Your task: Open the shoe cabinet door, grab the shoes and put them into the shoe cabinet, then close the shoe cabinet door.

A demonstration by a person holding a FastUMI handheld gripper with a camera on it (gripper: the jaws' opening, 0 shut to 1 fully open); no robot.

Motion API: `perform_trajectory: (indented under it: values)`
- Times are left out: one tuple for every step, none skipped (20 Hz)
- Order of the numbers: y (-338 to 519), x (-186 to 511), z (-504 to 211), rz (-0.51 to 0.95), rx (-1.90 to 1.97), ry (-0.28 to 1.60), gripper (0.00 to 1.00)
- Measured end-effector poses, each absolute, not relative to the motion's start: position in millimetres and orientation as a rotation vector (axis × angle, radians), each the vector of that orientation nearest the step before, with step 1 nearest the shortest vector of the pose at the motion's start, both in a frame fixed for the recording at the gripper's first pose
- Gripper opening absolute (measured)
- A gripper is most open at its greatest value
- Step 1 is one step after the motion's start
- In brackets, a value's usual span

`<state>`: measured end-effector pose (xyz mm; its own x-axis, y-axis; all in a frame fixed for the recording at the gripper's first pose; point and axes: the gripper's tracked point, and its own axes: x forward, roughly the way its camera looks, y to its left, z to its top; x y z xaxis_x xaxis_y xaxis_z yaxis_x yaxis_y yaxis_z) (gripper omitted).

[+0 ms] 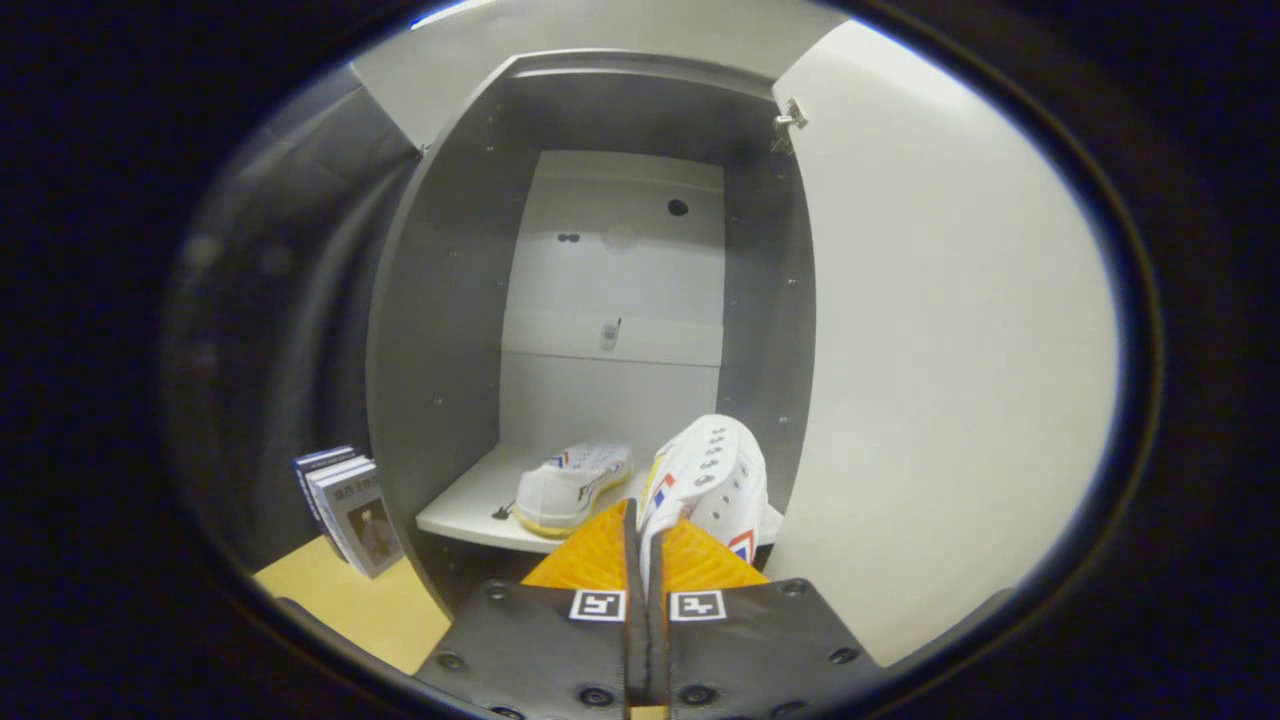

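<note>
The shoe cabinet stands open straight ahead, its white door swung out to the right. One white sneaker lies on the cabinet's white shelf, toward the left. My gripper is shut on a second white sneaker, pinching its edge between the two fingers. This sneaker hangs tilted just ahead of the fingers, at the front edge of the shelf and to the right of the first one.
Several books stand upright on a yellowish tabletop left of the cabinet. The cabinet's grey side walls frame the opening on both sides. A hinge sits at the door's top corner.
</note>
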<state>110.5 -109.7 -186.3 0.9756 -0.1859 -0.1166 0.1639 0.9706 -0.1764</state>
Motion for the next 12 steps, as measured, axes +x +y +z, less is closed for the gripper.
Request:
perform_trajectory:
  values:
    - [-111.2, 124.9, -183.3, -0.184, -0.170, 0.123, 0.02]
    - [-109.6, 132.9, -176.0, -0.187, -0.174, 0.114, 0.02]
    - [-111.7, 144.9, -171.2, -0.189, -0.178, 0.105, 0.02]
    - [-113.3, 156.0, -167.5, -0.190, -0.183, 0.100, 0.02]
    - [-114.9, 166.0, -163.7, -0.194, -0.187, 0.090, 0.02]
    - [-116.9, 176.2, -161.5, -0.198, -0.193, 0.082, 0.02]
    - [-119.7, 186.4, -158.8, -0.205, -0.199, 0.076, 0.02]
    - [-123.1, 196.1, -156.8, -0.210, -0.206, 0.077, 0.02]
    - [-126.8, 205.1, -156.3, -0.215, -0.214, 0.079, 0.02]
    - [-128.8, 212.3, -158.7, -0.217, -0.224, 0.085, 0.02]
    - [-132.1, 221.1, -161.0, -0.216, -0.233, 0.097, 0.02]
    - [-135.1, 229.9, -163.6, -0.214, -0.244, 0.112, 0.02]
